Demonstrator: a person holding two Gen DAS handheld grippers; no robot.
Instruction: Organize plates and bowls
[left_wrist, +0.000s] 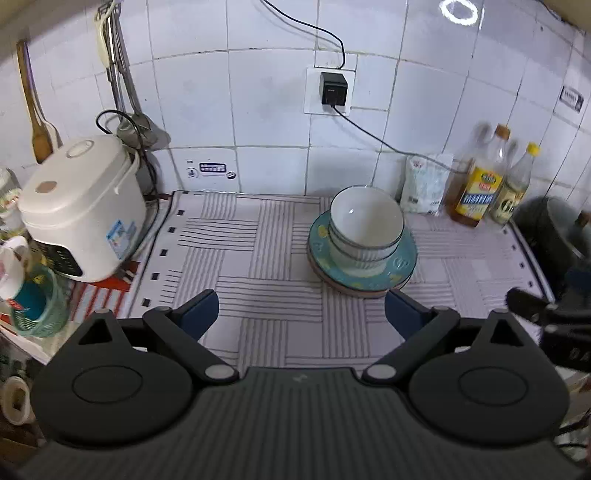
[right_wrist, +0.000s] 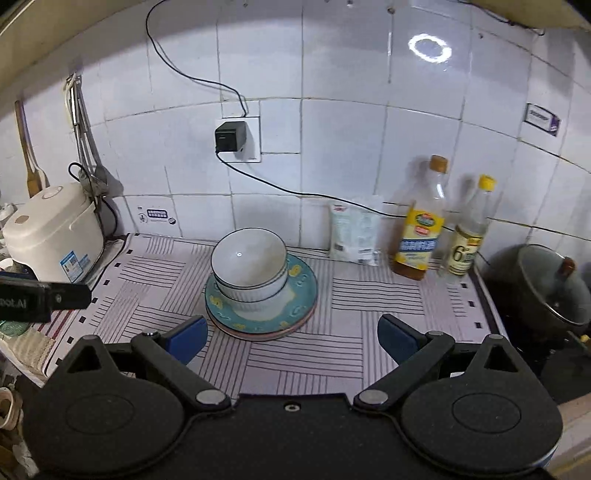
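Note:
Two white bowls (left_wrist: 365, 225) are nested on a teal patterned plate (left_wrist: 404, 264), which lies on a pinkish plate beneath. The stack sits on a striped mat. It also shows in the right wrist view, with the bowls (right_wrist: 249, 266) on the teal plate (right_wrist: 301, 291). My left gripper (left_wrist: 301, 312) is open and empty, held above the mat in front of the stack and to its left. My right gripper (right_wrist: 291, 336) is open and empty, just in front of the stack and slightly to its right.
A white rice cooker (left_wrist: 81, 206) stands at the left. A white bag (right_wrist: 356, 232), two bottles (right_wrist: 421, 229) and a dark pot (right_wrist: 550, 288) stand at the right. A cable runs from the wall socket (left_wrist: 332, 90) along the tiled wall. Utensils hang at upper left.

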